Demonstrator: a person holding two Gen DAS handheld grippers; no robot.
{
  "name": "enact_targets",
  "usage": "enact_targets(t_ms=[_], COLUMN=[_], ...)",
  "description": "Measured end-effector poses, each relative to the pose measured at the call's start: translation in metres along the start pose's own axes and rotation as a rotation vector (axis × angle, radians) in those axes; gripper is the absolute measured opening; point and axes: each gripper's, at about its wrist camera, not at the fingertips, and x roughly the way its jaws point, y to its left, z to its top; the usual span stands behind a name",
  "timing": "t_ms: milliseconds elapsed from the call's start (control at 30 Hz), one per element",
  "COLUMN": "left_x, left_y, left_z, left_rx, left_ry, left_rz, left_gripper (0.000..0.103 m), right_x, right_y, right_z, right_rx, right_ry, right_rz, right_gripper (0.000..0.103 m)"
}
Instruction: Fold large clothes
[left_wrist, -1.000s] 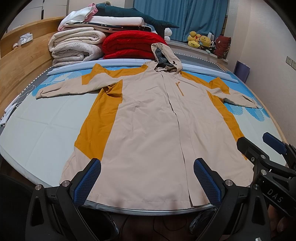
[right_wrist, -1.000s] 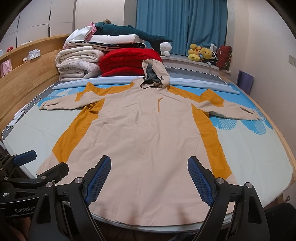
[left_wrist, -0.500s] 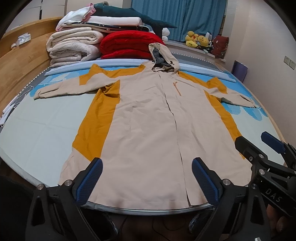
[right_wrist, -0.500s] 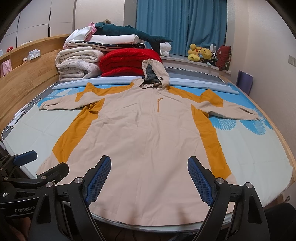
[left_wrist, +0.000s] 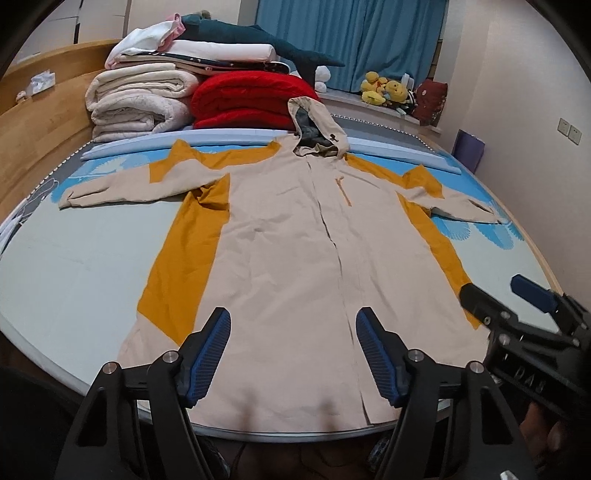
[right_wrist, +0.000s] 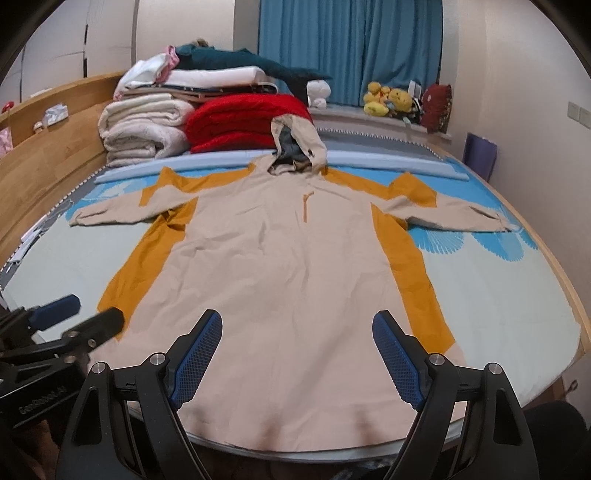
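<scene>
From the left wrist, a long beige and mustard hooded coat (left_wrist: 295, 236) lay flat and face up on the bed (left_wrist: 74, 266), its hem at the near edge, its hood toward the far edge, and both sleeves spread out toward the bed's side edges. The left gripper (left_wrist: 293, 352) hung just over the hem with its blue-padded jaws wide apart and nothing between them. The right gripper (left_wrist: 517, 317) showed at the right, beside the coat's near right corner; letters on its body looked like "DAS" but were blurred. Folded blankets (left_wrist: 192, 92) were stacked at the far left corner of the bed, with plush toys (left_wrist: 384, 90) on the sill beyond. From the right wrist, the same coat (right_wrist: 295, 280) filled the middle of the bed (right_wrist: 517, 295), hem nearest. The right gripper (right_wrist: 297, 362) hovered above the hem, jaws spread apart and empty. The left gripper (right_wrist: 70, 321) appeared at the lower left near the hem's left corner, its side marked with what seemed to read "GenRobot.AI". No fold seemed to have been made, so the step looked like the first reach. The next move would likely call for each gripper to pinch a hem corner or a sleeve and carry it across the coat.
</scene>
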Motion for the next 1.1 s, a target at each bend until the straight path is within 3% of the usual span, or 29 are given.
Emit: enact_targets(t_ms=[167, 467, 567, 767, 833, 867, 933, 967, 1000, 1100], left_x=[-0.006, 0.008, 0.024, 0.064, 0.081, 0.093, 0.118, 0.127, 0.141, 0.170], left_y=[0.014, 0.031, 0.038, 0.067, 0.085, 0.095, 0.119, 0.128, 0.144, 0.182], left_z=[0.030, 0.115, 0.140, 0.190, 0.204, 0.210, 0.217, 0.218, 0.218, 0.215], left_rx=[-0.028, 0.021, 0.033, 0.013, -0.011, -0.024, -0.060, -0.078, -0.106, -0.175], left_ry=[-0.042, -0.116, -0.125, -0.092, -0.077, -0.067, -0.039, -0.028, -0.008, 0.035], left_rz=[0.024, 0.026, 0.045, 0.047, 0.060, 0.078, 0.119, 0.127, 0.139, 0.166], left_gripper=[0.066, 0.066, 0.058, 0.031, 0.024, 0.020, 0.018, 0.018, 0.018, 0.018], right_x=[0.013, 0.037, 0.048, 0.078, 0.088, 0.093, 0.104, 0.110, 0.116, 0.132], right_y=[-0.003, -0.012, -0.014, -0.017, -0.017, -0.016, -0.015, -0.015, -0.016, -0.018], right_z=[0.030, 0.082, 0.096, 0.124, 0.138, 0.147, 0.167, 0.176, 0.186, 0.214], right_rx=[0.001, 0.030, 0.027, 0.022, 0.015, 0.008, -0.004, -0.003, 0.005, 0.030], right_ry=[0.083, 0.106, 0.100, 0.095, 0.083, 0.073, 0.047, 0.042, 0.040, -0.004], right_rz=[-0.037, -0.047, -0.056, -0.065, -0.057, -0.057, -0.055, -0.046, -0.033, 0.010], right_gripper=[0.083, 0.083, 0.083, 0.083, 0.079, 0.072, 0.053, 0.038, 0.031, 0.031])
